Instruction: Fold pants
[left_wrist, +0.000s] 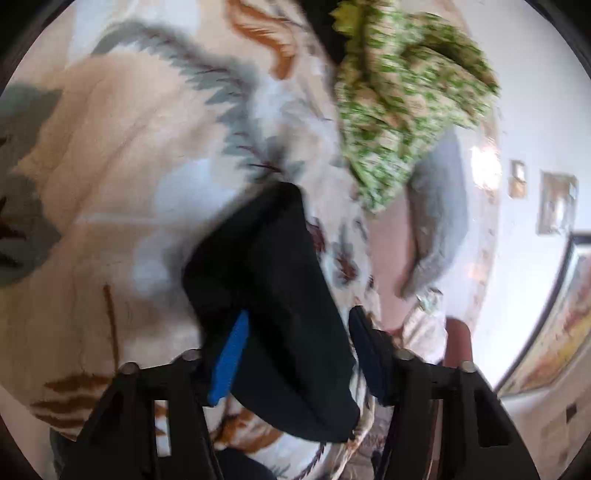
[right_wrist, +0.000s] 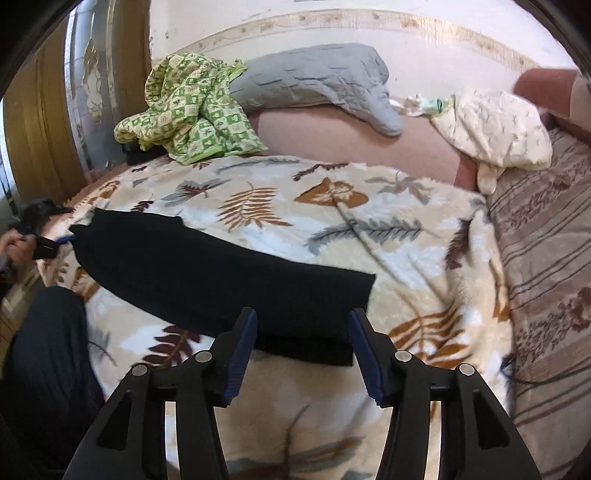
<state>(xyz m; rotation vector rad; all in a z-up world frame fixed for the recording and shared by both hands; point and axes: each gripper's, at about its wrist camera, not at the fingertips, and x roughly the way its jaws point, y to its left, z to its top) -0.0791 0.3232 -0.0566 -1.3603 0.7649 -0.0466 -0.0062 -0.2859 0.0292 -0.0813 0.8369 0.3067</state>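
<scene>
Black pants (right_wrist: 221, 266) lie folded in a long band across the leaf-print blanket (right_wrist: 369, 229) on a bed. My right gripper (right_wrist: 303, 332) hovers over their near right end, open, with nothing between its blue pads. At the far left end a hand holds my left gripper (right_wrist: 48, 243) against the pants. In the blurred, rolled left wrist view the pants (left_wrist: 273, 295) run between the fingers of the left gripper (left_wrist: 299, 332). Its jaws stand apart and the inner face of the left blue pad (left_wrist: 229, 358) shows bare.
A crumpled green checked cloth (right_wrist: 188, 110) and a grey pillow (right_wrist: 317, 85) lie at the back by the wall. A cream cloth (right_wrist: 495, 125) and a striped cover (right_wrist: 546, 258) are on the right. The person's dark-clad leg (right_wrist: 44, 369) is at the bed's left edge.
</scene>
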